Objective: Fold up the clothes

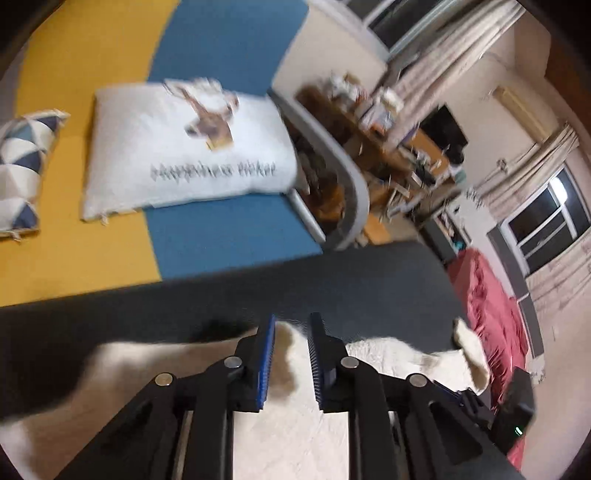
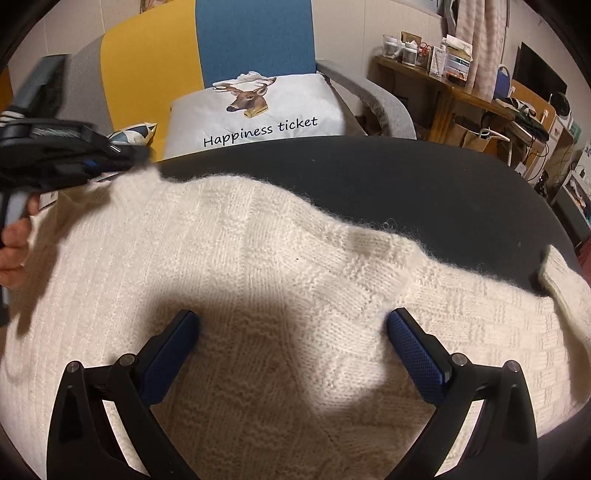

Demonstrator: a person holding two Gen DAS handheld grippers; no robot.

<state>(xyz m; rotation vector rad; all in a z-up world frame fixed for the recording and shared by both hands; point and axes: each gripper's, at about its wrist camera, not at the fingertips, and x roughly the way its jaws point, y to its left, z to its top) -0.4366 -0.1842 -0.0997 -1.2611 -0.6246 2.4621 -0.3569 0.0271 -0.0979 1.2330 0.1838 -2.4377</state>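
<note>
A cream knitted sweater (image 2: pixel 258 258) lies spread over a dark round table (image 2: pixel 406 177). My right gripper (image 2: pixel 291 328) hovers just over the sweater's middle, open wide, with nothing between its blue pads. In the blurred left wrist view, my left gripper (image 1: pixel 292 321) is nearly closed, with a fold of the sweater (image 1: pixel 288 347) pinched between its fingers at the garment's far edge. From the right wrist view, the left gripper (image 2: pixel 140 160) sits at the sweater's top left corner, held by a hand (image 2: pixel 14 240). The right gripper's body (image 1: pixel 513 410) shows at lower right.
Behind the table stands a yellow and blue sofa (image 2: pixel 255 33) with a white deer pillow (image 2: pixel 258 110) and a triangle-patterned pillow (image 1: pixel 22 166). A cluttered wooden desk (image 2: pixel 443 85) is at the right. A red cloth (image 1: pixel 491 314) lies beyond the table's right edge.
</note>
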